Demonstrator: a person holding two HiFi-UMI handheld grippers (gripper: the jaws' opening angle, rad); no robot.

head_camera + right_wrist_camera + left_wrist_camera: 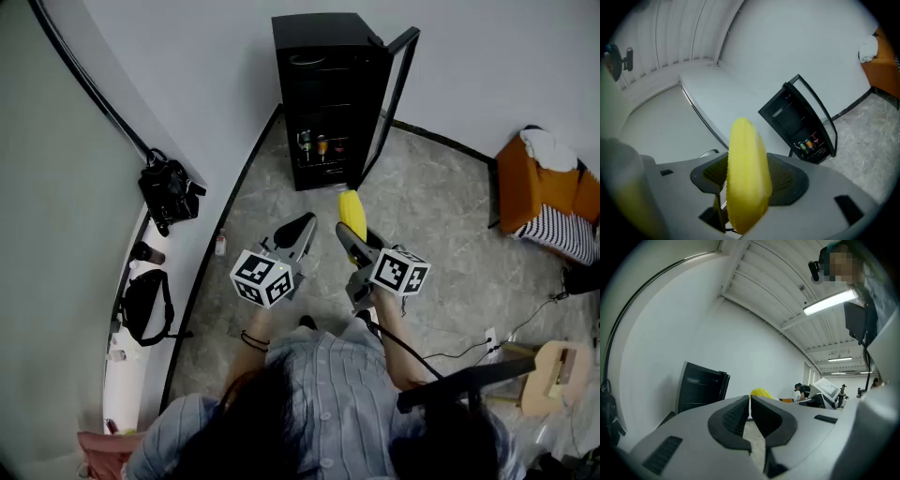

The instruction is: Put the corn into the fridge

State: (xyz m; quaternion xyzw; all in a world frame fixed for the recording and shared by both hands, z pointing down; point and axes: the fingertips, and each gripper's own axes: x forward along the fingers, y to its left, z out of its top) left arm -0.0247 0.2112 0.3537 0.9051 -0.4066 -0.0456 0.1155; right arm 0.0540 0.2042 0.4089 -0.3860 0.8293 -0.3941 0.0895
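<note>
Head view: faces a black fridge point(328, 89) standing on the floor point(441, 216), door point(398, 89) swung open, bottles point(319, 145) low inside. Holds the left claw point(300, 228) out level, pinched together, nothing in it. Clamps the right claw point(352, 242) on the corn point(352, 214), near the left claw but apart from it, yellow end aimed at the fridge and outside it.

Left claw view: looks along two pads point(733, 416) pressed together at the tips with nothing between. Catches the corn's yellow end just past them, and the fridge off to the left against a white wall point(754, 352).

Right claw view: shows the corn standing between both pads, squeezed from either side and sticking out well past them. Sets the fridge beyond, to the right, door open, bottles inside, corn not yet in.
</note>
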